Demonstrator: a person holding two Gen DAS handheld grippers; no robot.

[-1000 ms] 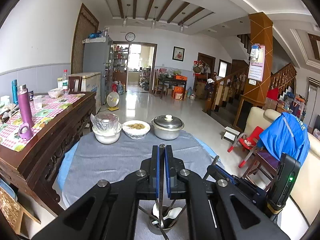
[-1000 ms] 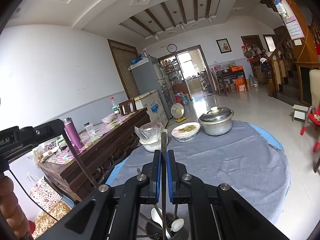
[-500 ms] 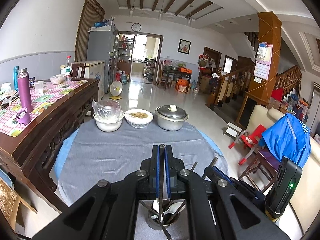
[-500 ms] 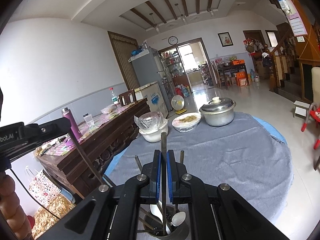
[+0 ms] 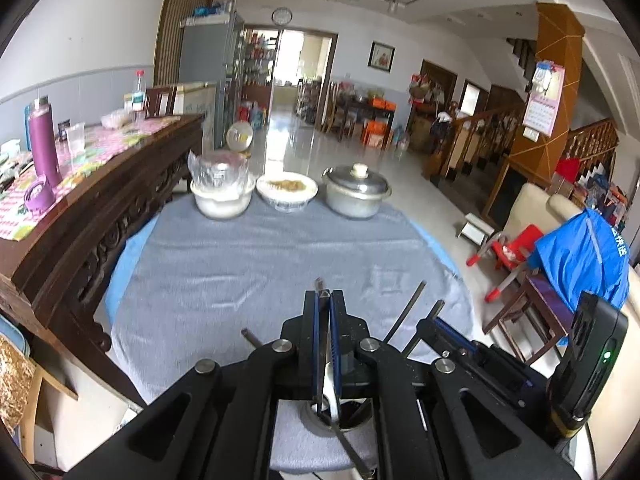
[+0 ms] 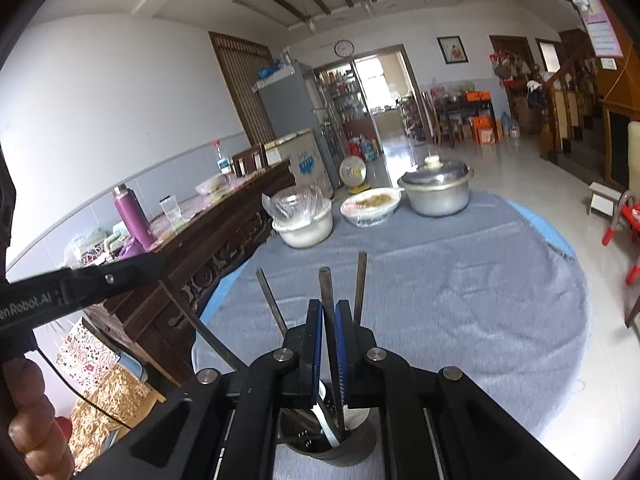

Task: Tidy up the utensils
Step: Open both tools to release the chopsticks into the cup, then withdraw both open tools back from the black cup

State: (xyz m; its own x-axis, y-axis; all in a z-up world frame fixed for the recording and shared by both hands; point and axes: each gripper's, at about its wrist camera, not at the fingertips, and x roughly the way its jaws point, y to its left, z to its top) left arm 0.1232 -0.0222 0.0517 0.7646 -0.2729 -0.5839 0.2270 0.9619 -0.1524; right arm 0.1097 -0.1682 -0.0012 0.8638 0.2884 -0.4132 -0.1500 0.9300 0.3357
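Grey cloth covers the round worktop (image 5: 248, 264); left gripper (image 5: 325, 300) is clamped on a thin metal utensil (image 5: 320, 285) over the metal holder (image 5: 320, 420); right gripper (image 6: 329, 312) pinches a dark utensil handle (image 6: 325, 280) standing in the same holder (image 6: 320, 446).

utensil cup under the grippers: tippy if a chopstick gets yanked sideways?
Probably somewhat. The cup is small, and the chopsticks stick well above its rim, so sideways pulls get leverage. It looks like metal, so likely unbreakable. The cloth may limit sliding.
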